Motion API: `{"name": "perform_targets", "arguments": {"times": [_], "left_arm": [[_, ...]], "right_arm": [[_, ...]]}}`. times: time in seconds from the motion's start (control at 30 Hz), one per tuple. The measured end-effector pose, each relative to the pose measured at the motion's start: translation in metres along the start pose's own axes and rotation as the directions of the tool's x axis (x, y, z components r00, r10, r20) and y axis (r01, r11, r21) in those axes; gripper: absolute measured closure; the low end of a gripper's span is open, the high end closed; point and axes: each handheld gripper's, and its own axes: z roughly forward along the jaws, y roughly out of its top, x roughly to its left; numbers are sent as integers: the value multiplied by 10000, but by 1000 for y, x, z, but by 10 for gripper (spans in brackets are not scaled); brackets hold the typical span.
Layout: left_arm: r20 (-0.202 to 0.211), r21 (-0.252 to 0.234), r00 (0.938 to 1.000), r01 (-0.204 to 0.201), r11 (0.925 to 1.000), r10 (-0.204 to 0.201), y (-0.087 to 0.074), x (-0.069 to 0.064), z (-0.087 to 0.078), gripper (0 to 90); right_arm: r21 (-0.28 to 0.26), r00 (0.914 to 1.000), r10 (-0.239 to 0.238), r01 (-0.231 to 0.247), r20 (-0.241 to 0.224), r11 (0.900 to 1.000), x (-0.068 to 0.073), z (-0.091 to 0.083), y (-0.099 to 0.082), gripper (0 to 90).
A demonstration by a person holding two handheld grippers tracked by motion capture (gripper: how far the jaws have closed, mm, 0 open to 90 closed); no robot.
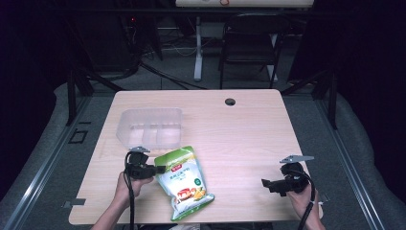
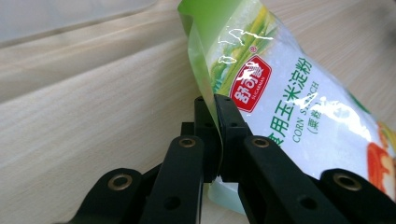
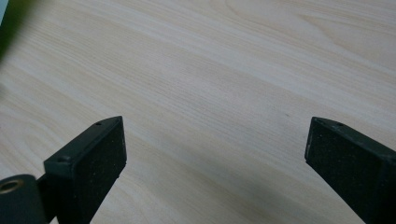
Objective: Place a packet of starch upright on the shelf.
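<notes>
Pinching the left side seam of a green bag (image 1: 185, 182), the left tongs (image 1: 160, 169) sit near the desk's (image 1: 239, 139) front left part, held by the person's left hand (image 1: 128, 184). In the left gripper view the jaws are pressed together on the thin plastic edge of the bag (image 2: 289, 93), which carries a red label, the words "CORN STARCH" and Chinese print; the bag's far end tilts up off the wood (image 2: 93, 116).

In the high view the bag lies slantwise, one end toward the tub (image 1: 151, 126) and the other toward the front edge. The tub is clear plastic, divided into compartments, and stands just behind the left tongs, toward the desk's left edge.

The right tongs (image 1: 265, 183) are near the front right corner, well apart from the bag, in the right hand (image 1: 301, 191). Their jaws are spread wide over bare wood (image 3: 210, 84), with nothing between them. Their tips point toward the bag.

A round cable hole (image 1: 230, 101) sits near the back edge. Behind the desk stands a dark chair (image 1: 251, 40).
</notes>
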Motion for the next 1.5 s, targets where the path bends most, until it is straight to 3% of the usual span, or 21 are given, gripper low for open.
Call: {"name": "perform_targets", "arguments": {"times": [0.1,0.3,0.47,0.7,1.5], "left_arm": [[-55,-173,9999,-118,9998,117,1,-3,-2,892],[386,-430,9992,54,9991,-37,2,-1,-9,898],[428,-921,9990,126,9957,-87,3,-3,-21,898],[497,-963,9987,156,9952,-109,2,3,-32,899],[669,-1683,9973,-182,9856,298,5,-3,-70,900]], "right_arm": [[53,10000,54,-55,43,10000,-2,0,-1,50],[73,10000,27,-27,41,10000,-2,0,-1,51],[62,10000,41,-41,43,10000,-2,0,-1,51],[56,10000,67,-67,22,10000,-3,0,-1,52],[90,10000,73,-74,68,9999,-1,1,-1,58]]}}
